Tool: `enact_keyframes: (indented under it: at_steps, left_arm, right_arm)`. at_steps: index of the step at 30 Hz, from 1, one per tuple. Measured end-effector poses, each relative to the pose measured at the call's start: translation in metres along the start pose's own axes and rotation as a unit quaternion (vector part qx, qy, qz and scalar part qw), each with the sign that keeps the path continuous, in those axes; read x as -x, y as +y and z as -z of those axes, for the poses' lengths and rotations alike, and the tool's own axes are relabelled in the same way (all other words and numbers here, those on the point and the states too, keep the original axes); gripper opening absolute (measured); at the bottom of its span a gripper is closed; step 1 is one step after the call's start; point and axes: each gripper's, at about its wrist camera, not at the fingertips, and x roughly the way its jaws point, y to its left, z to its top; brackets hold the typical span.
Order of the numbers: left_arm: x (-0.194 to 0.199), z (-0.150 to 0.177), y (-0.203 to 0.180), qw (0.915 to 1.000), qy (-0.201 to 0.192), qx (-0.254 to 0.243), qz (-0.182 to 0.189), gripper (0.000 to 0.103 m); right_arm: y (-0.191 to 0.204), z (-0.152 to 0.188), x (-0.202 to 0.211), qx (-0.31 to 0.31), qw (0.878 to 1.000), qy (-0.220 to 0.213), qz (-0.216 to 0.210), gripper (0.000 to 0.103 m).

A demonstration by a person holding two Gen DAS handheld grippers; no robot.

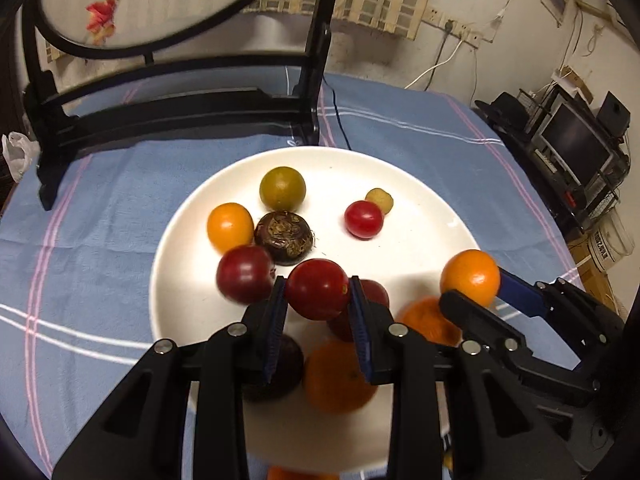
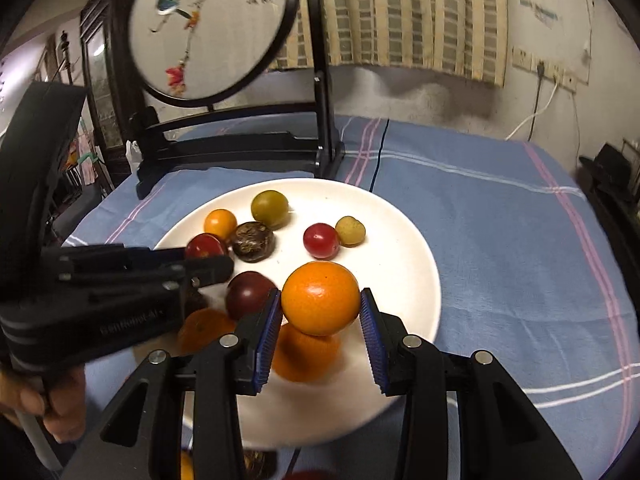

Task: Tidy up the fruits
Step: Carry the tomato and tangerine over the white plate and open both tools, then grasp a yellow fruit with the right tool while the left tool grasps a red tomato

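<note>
A white plate (image 1: 420, 184) on the blue cloth holds several small fruits. My left gripper (image 1: 318, 294) is shut on a red tomato (image 1: 318, 294) and holds it above the plate's near side. My right gripper (image 2: 320, 300) is shut on an orange (image 2: 320, 298), held above the plate's near right part; it also shows in the left wrist view (image 1: 470, 278). On the plate lie a green fruit (image 1: 282, 188), a small orange fruit (image 1: 229, 226), a dark brown water chestnut (image 1: 284, 236), a red tomato (image 1: 363, 219) and a small yellow fruit (image 1: 380, 200).
A black wooden stand (image 1: 172, 108) with a round embroidered screen (image 2: 212, 24) stands at the table's far side. A dark cable (image 1: 340, 120) runs across the cloth behind the plate. Shelves with electronics (image 1: 576, 144) stand off to the right.
</note>
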Motion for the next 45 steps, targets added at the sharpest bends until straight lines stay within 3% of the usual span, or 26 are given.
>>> enact_keyframes:
  at_steps: [2,3,4,6,7,15,25,32,35,41,44,45]
  left_arm:
    - [-0.006,-0.002,0.003,0.9999,-0.005,0.012,0.001,0.033]
    - [-0.007,-0.004,0.003,0.9998,-0.007,0.016,-0.002,0.041]
    - [-0.007,-0.004,0.003,0.9998,-0.004,0.018,-0.002,0.042]
    - [-0.006,-0.005,0.002,0.9998,-0.002,0.018,0.001,0.043]
    - [-0.003,-0.004,0.001,0.9999,-0.003,0.015,0.0,0.049]
    - [0.044,0.018,-0.001,0.9989,-0.041,0.008,-0.022,0.068]
    - [0.096,0.097,0.004,0.9976,-0.061,0.016,-0.026,0.083]
    - [0.1,0.136,0.016,0.9971,-0.07,0.018,-0.027,0.084]
    - [0.097,0.14,0.025,0.9974,-0.066,0.026,-0.014,0.084]
    - [0.091,0.138,0.037,0.9971,-0.06,0.042,-0.018,0.084]
    - [0.089,0.138,0.038,0.9975,-0.053,0.044,-0.015,0.084]
    - [0.089,0.139,0.036,0.9977,-0.052,0.04,-0.016,0.084]
  right_arm:
    - [-0.003,-0.001,-0.004,-0.009,1.0,-0.003,0.0,0.041]
    - [-0.004,-0.001,-0.005,-0.014,1.0,-0.004,-0.001,0.047]
    - [-0.006,-0.001,-0.006,-0.024,1.0,-0.003,-0.005,0.048]
    - [-0.008,0.0,-0.003,-0.03,0.999,-0.001,-0.011,0.048]
    - [-0.007,0.001,0.0,-0.029,1.0,-0.004,-0.011,0.048]
    - [-0.001,0.018,0.037,-0.01,1.0,-0.013,-0.002,0.054]
    - [0.012,0.085,0.086,0.017,1.0,0.013,0.001,0.056]
    - [0.029,0.123,0.079,0.042,0.997,0.06,0.02,0.055]
    - [0.031,0.126,0.067,0.042,0.996,0.076,0.03,0.047]
    - [0.042,0.119,0.049,0.045,0.994,0.086,0.043,0.045]
    - [0.048,0.114,0.044,0.045,0.994,0.084,0.052,0.027]
    - [0.049,0.113,0.044,0.046,0.994,0.084,0.056,0.026]
